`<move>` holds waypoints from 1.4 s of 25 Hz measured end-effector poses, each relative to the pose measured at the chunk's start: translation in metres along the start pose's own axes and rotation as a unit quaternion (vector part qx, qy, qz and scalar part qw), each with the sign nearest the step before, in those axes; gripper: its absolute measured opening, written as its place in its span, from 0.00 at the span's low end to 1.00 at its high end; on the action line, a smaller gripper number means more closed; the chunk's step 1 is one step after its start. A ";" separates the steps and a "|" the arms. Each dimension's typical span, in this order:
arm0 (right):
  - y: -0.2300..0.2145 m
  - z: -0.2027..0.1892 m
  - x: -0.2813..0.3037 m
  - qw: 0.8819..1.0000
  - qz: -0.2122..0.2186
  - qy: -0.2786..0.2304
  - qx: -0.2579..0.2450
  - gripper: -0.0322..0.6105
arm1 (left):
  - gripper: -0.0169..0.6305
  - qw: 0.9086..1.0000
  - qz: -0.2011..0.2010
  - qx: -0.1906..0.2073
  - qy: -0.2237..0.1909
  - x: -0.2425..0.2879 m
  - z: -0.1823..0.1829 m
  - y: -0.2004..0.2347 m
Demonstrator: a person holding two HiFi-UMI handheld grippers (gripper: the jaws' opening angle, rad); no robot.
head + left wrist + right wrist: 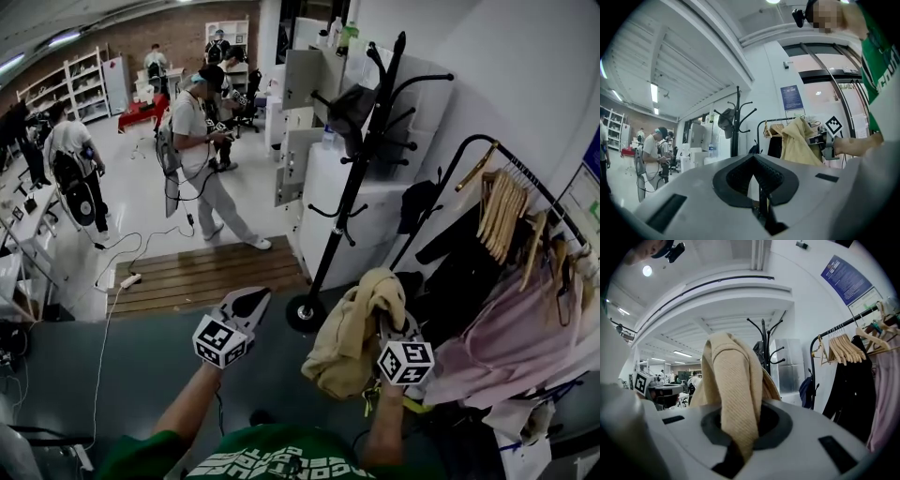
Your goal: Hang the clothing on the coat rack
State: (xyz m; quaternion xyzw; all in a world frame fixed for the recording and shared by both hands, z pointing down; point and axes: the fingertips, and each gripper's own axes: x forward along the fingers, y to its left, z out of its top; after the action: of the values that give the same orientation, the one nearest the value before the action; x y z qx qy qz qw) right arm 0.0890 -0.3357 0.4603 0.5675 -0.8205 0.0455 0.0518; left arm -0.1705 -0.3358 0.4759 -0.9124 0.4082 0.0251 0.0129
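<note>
Currently, the right gripper [392,328] is clamped on the beige garment [352,333] (bunched, drooping) near the black coat rack [361,169]; the left gripper [248,302] has its jaws together, empty

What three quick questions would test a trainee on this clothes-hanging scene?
1. True or false: the tan garment already hangs on the black coat rack.
2. Which gripper holds the garment? A left, B right, C both.
3. What is between the jaws of the left gripper?

Key
1. False: the garment is bunched up in front of the person, apart from the rack.
2. B: the right gripper has its jaws closed on a fold of it.
3. Nothing.
</note>
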 end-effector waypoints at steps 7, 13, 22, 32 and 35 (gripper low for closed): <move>-0.002 0.001 -0.002 1.000 -0.025 -0.001 0.002 0.11 | 0.03 1.000 -0.025 0.001 -0.004 0.001 0.002 0.005; -0.008 0.002 -0.007 0.999 -0.046 -0.004 -0.002 0.11 | 0.03 0.999 -0.039 0.011 -0.005 -0.003 0.006 0.005; -0.009 0.004 -0.009 0.998 -0.059 -0.008 -0.004 0.11 | 0.03 0.999 -0.042 0.010 -0.016 -0.004 0.008 0.008; -0.015 0.016 0.004 0.998 -0.057 -0.010 -0.004 0.11 | 0.03 0.998 -0.052 0.005 -0.023 0.026 0.016 0.015; -0.015 0.019 0.009 0.999 -0.051 -0.014 -0.006 0.11 | 0.03 0.998 -0.056 0.008 -0.020 0.037 0.016 0.015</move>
State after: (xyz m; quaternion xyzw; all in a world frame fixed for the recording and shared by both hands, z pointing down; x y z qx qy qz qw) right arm 0.0992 -0.3515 0.4430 0.6089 -0.7913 0.0301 0.0455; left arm -0.1577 -0.3722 0.4573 -0.9330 0.3563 0.0397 0.0299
